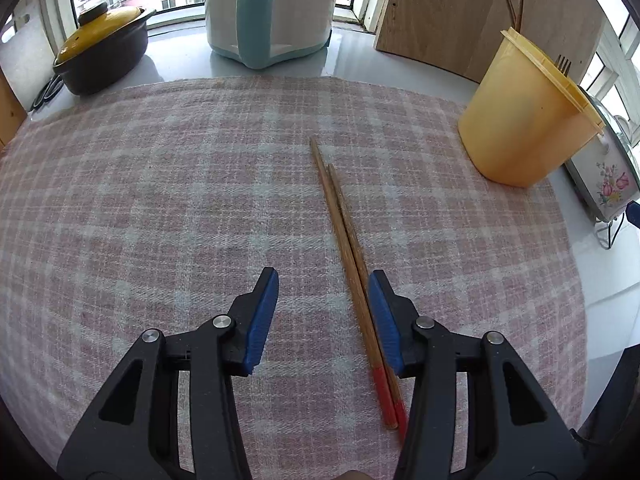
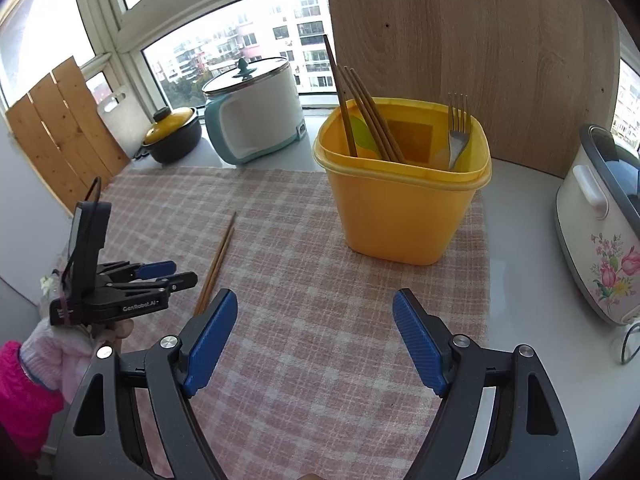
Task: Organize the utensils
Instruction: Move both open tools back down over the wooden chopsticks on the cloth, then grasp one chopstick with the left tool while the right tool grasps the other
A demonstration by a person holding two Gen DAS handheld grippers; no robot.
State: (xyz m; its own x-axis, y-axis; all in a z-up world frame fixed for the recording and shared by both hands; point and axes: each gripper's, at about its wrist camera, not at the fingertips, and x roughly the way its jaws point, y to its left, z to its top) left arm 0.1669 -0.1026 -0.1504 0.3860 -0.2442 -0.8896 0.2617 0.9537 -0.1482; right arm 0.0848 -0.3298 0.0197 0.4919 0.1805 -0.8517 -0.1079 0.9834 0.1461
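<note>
Left wrist view: chopsticks lie between left hand-held gripper's parted jaws.

Your right gripper hangs over the pink checked cloth with its blue pads spread wide and nothing between them. Ahead of you the yellow bin stands on the cloth's far right part, holding several chopsticks leaning to the left and a fork in its right corner. A loose pair of chopsticks lies on the cloth to your left. Your left gripper sits low just beside their near ends, held in a hand with a pink sleeve. A white-and-teal cooker stands by the window.
</note>
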